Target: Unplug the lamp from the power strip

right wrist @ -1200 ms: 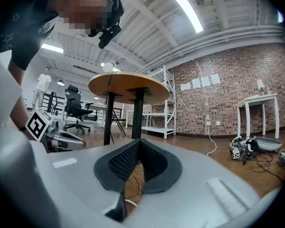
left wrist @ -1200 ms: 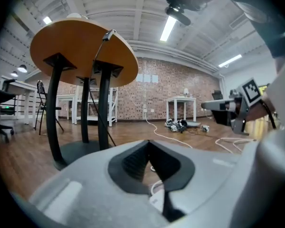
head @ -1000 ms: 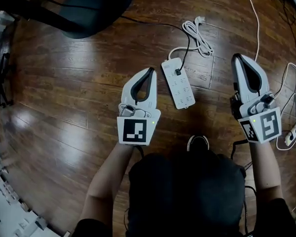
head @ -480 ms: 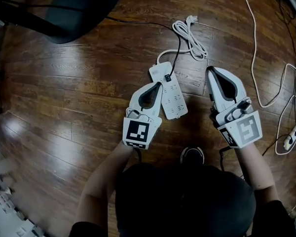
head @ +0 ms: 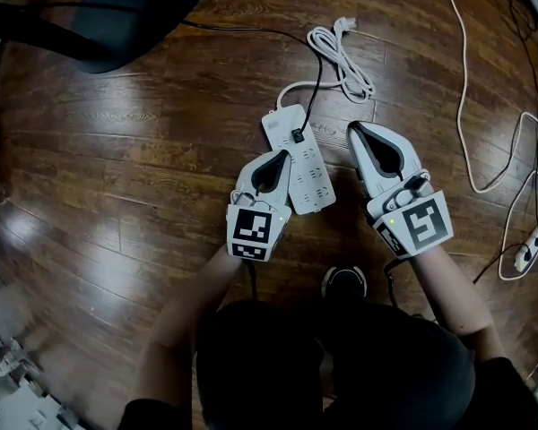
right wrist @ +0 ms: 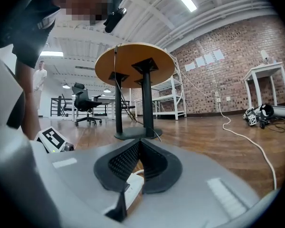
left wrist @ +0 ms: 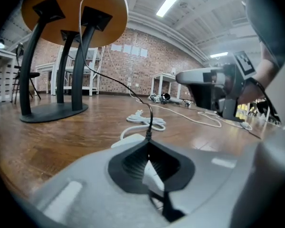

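Observation:
A white power strip (head: 300,164) lies on the wood floor with a black plug (head: 297,136) in its far end. The plug's black cord (head: 316,83) runs away toward the dark table base (head: 134,7). My left gripper (head: 279,153) rests against the strip's left edge, shut with nothing held. My right gripper (head: 355,129) is just right of the strip, shut and empty. In the left gripper view the plug's cord (left wrist: 150,125) rises just beyond the shut tips (left wrist: 148,145). The right gripper view shows the strip (right wrist: 133,186) through the gap under its shut tips (right wrist: 139,141).
The strip's own white cord lies coiled (head: 341,56) beyond it. A long white cable (head: 466,79) and a second strip (head: 524,253) lie at the right. A shoe (head: 345,280) is near the strip. A round table on a dark base (right wrist: 133,103) stands ahead.
Both grippers have closed in on the power strip: the left one now lies along its left edge and the right one has moved left to its right side.

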`<state>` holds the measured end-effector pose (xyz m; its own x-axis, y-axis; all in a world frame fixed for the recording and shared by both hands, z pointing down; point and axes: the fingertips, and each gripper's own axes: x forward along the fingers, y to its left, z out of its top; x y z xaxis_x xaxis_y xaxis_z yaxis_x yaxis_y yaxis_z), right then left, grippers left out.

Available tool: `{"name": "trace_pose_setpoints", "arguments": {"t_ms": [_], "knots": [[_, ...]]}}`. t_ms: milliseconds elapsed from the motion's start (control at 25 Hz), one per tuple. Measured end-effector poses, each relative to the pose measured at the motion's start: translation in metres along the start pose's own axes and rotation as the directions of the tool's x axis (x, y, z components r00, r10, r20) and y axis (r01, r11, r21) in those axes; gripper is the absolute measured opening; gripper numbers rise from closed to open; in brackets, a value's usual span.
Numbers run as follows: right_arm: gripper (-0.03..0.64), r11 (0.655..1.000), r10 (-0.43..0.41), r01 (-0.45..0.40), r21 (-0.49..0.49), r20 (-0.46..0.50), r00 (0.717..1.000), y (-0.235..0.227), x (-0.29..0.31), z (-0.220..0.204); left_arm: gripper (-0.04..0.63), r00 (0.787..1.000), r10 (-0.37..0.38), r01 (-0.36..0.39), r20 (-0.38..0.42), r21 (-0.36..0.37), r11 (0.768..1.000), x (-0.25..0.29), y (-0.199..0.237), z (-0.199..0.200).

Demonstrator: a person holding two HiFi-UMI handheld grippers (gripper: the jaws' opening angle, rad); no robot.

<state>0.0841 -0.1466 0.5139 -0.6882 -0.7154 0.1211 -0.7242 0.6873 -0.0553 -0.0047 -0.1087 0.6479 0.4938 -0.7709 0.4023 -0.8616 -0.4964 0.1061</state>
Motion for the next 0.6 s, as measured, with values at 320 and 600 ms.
{"name": "trace_pose_setpoints", "arguments": {"t_ms": [320, 600], "knots": [[0.008, 0.991, 0.081, -0.066, 0.119, -0.130, 0.988, 0.024, 0.019, -0.068, 0.002, 0.997, -0.007, 0.002, -0.071, -0.071, 0.997, 0.021, 0.004, -0.015], [0.008, 0.990, 0.118, -0.102, 0.094, -0.186, 0.975, 0.040, 0.032, -0.091, 0.000, 0.995, 0.026, -0.027, -0.095, -0.007, 1.000, 0.025, 0.014, -0.027]]}}
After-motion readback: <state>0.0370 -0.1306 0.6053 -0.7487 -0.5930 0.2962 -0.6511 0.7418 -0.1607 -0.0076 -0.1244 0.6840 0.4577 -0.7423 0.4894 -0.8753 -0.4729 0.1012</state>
